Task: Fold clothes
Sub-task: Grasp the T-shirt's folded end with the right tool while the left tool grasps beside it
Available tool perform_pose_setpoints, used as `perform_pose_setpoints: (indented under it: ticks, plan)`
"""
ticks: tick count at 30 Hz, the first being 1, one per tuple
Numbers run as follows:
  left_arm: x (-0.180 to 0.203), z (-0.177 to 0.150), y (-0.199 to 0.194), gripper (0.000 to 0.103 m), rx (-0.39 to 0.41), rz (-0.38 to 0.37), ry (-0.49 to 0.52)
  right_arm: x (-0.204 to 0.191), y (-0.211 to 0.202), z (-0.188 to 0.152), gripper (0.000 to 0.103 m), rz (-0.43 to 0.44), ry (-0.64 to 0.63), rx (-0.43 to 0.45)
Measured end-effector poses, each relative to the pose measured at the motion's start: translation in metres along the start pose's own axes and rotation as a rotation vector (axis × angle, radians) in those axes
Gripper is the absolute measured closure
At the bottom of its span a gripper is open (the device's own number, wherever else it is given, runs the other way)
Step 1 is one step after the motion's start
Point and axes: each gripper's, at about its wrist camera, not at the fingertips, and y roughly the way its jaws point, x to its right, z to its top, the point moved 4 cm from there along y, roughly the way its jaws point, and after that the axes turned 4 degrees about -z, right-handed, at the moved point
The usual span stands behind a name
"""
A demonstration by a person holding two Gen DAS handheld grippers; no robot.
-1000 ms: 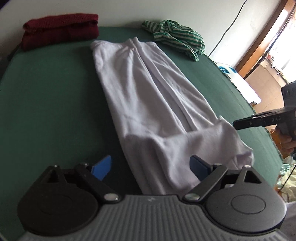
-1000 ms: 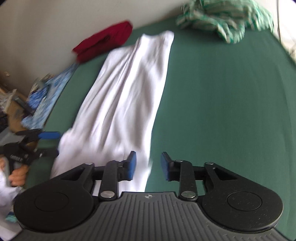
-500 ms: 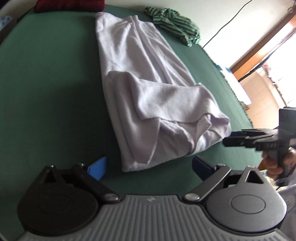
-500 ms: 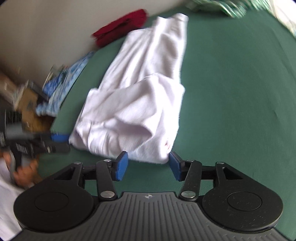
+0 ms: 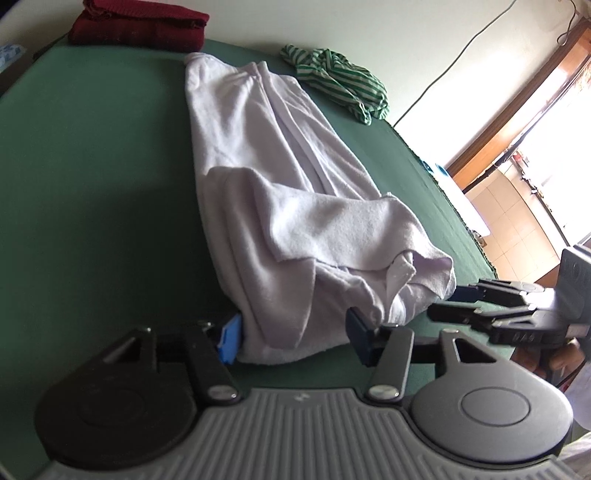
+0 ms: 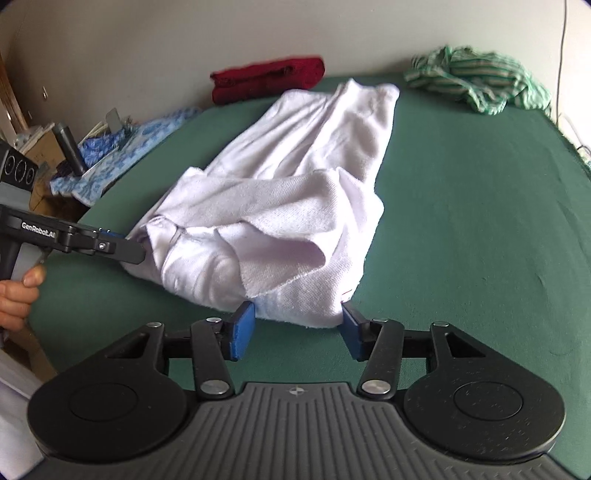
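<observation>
Left wrist view
My left gripper: I see its blue pads spread wide apart. They grip nothing. The near end of the cloth sits between them and touches both pads.
White cloth: it lies right in front of my left tool on the green table. It stretches away from me, and its near end is folded back on top of itself in a lumpy pile.
My right gripper: it comes in from the right side, with its tips just beside the corner of the cloth. I cannot tell from here how wide it is.
Far from the tool: a red folded cloth and a striped green cloth.

Right wrist view
My right gripper: its pads stand wide apart and hold nothing. The edge of the white cloth lies between them.
My left gripper: it reaches in from the left and touches the cloth's left corner.
Far ahead: the red folded cloth, with the striped green cloth to the right.
Left of the table: a blue patterned cloth.
</observation>
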Motion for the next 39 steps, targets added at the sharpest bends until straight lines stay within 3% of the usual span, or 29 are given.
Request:
perform_pose_setpoints:
  ticks: [3, 6, 10, 12, 14, 18, 21, 24, 25, 28, 29, 31, 35, 39]
  plan:
    - [0.002, -0.002, 0.000, 0.040, 0.001, 0.010, 0.017, 0.023, -0.018, 0.017, 0.051, -0.017, 0.189, 0.094]
    - [0.007, -0.003, 0.001, 0.035, 0.003, 0.037, 0.020, 0.039, -0.007, 0.040, 0.050, 0.004, 0.285, 0.145]
    - [0.014, -0.005, 0.002, 0.030, 0.002, 0.085, 0.014, 0.036, 0.034, 0.063, 0.051, 0.033, 0.245, 0.097]
    - [0.016, -0.007, 0.002, 0.028, 0.004, 0.103, 0.015, 0.030, 0.049, 0.062, 0.060, 0.078, 0.214, 0.041]
    - [0.017, -0.008, 0.003, 0.028, 0.004, 0.127, 0.014, 0.026, 0.050, 0.062, 0.089, 0.140, 0.209, 0.038]
    - [0.019, -0.011, 0.001, 0.028, 0.018, 0.159, -0.014, 0.024, 0.035, 0.067, 0.093, 0.281, 0.239, 0.101]
    - [0.021, -0.011, 0.002, 0.027, 0.020, 0.172, -0.014, 0.036, 0.042, 0.068, 0.093, 0.393, 0.373, 0.094]
    - [0.022, -0.009, 0.005, 0.026, 0.008, 0.182, -0.008, 0.048, 0.066, 0.058, 0.091, 0.181, 0.344, 0.035]
    - [0.023, -0.009, 0.005, 0.026, 0.002, 0.185, 0.001, 0.050, 0.065, 0.056, 0.090, 0.183, 0.351, 0.041]
    - [0.024, -0.009, 0.005, 0.026, -0.015, 0.188, 0.020, 0.046, 0.043, 0.057, 0.061, 0.179, 0.316, 0.064]
    - [0.023, -0.009, 0.004, 0.028, -0.022, 0.181, 0.013, 0.045, 0.032, 0.057, 0.057, 0.170, 0.285, 0.075]
    - [0.020, -0.009, 0.002, 0.030, -0.029, 0.160, -0.008, 0.042, 0.008, 0.054, 0.057, 0.137, 0.197, 0.064]
    - [0.013, -0.012, -0.004, 0.027, -0.035, 0.113, -0.059, 0.034, -0.026, 0.022, 0.057, 0.167, 0.099, -0.037]
    - [0.011, -0.012, -0.006, 0.024, -0.033, 0.090, -0.064, 0.008, -0.021, -0.003, 0.057, 0.078, -0.115, -0.051]
